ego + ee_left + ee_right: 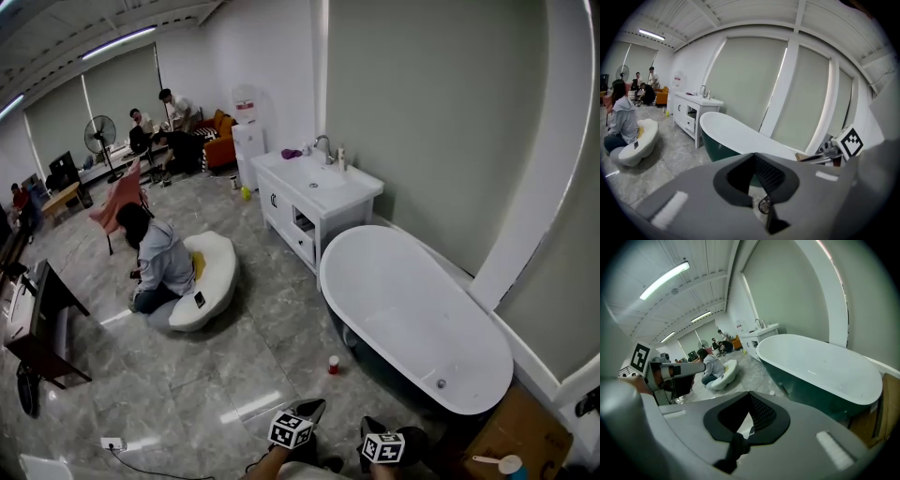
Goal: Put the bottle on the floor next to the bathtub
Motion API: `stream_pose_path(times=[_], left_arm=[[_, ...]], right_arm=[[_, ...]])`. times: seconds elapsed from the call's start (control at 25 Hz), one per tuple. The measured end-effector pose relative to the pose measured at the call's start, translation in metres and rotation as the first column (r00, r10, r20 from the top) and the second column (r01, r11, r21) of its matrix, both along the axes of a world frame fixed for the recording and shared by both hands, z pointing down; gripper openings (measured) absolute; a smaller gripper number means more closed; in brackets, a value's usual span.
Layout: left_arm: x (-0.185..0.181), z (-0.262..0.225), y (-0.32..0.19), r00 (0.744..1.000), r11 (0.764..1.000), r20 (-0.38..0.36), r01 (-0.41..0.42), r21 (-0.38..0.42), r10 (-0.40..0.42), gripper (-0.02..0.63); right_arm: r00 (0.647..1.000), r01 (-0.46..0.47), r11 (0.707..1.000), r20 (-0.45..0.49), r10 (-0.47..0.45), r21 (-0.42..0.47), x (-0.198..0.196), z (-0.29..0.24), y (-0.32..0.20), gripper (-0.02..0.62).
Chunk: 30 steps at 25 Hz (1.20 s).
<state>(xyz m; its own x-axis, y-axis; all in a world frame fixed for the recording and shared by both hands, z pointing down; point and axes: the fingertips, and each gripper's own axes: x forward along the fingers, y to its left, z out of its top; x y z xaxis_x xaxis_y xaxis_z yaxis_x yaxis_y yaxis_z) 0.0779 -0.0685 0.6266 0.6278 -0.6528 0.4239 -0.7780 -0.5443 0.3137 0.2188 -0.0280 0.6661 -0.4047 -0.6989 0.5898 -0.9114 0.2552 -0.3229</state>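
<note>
Both tongs were shut and empty. The left tongs (311, 409) and right tongs (371, 427) sat side by side, low in the head view, aimed toward the bathtub (403, 309). The probable task bottle (510, 464), with a pale-blue top, sat on the cardboard box (525, 427) to the right of the right tongs — so the right hand was nearer. Its axis was unclear at the frame edge. Bare floor (281, 361) beside the tub lay ahead and to the left.

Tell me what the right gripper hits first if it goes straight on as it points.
The right gripper would probably meet the floor beside the bathtub first; nothing stands nearer, though depth is unclear.
</note>
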Motion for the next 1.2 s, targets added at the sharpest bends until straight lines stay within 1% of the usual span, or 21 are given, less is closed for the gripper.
stream_pose_path(times=[0.16, 0.4, 0.6, 0.76, 1.0, 1.2], left_arm=[[-0.003, 0.003, 0.004, 1.0, 1.0, 0.013, -0.003, -0.016, 0.004, 0.057], [-0.007, 0.008, 0.005, 0.999, 0.999, 0.042, -0.01, -0.033, 0.011, 0.057], [-0.003, 0.011, 0.001, 0.999, 0.999, 0.041, -0.028, -0.046, 0.029, 0.057], [-0.001, 0.01, -0.005, 0.999, 0.999, 0.043, -0.03, -0.04, 0.031, 0.057], [-0.008, 0.007, -0.003, 0.999, 0.999, 0.035, -0.017, -0.034, 0.019, 0.057], [-0.007, 0.0, -0.011, 0.999, 1.0, 0.039, -0.01, -0.018, 0.01, 0.057]], right_arm=[[1.0, 0.016, 1.0, 0.003, -0.016, -0.021, -0.006, 0.002, 0.003, 0.002], [1.0, 0.012, 1.0, 0.014, -0.011, -0.022, -0.009, 0.002, 0.002, 0.002], [0.999, 0.033, 0.999, 0.025, -0.033, -0.032, -0.012, 0.002, -0.001, 0.002], [1.0, 0.028, 0.999, 0.01, -0.027, -0.027, -0.007, 0.001, -0.005, 0.002], [0.999, 0.041, 0.999, 0.001, -0.041, -0.012, -0.014, 0.002, -0.004, 0.002], [0.999, 0.053, 0.999, -0.01, -0.053, 0.0, -0.015, -0.009, -0.016, 0.002]])
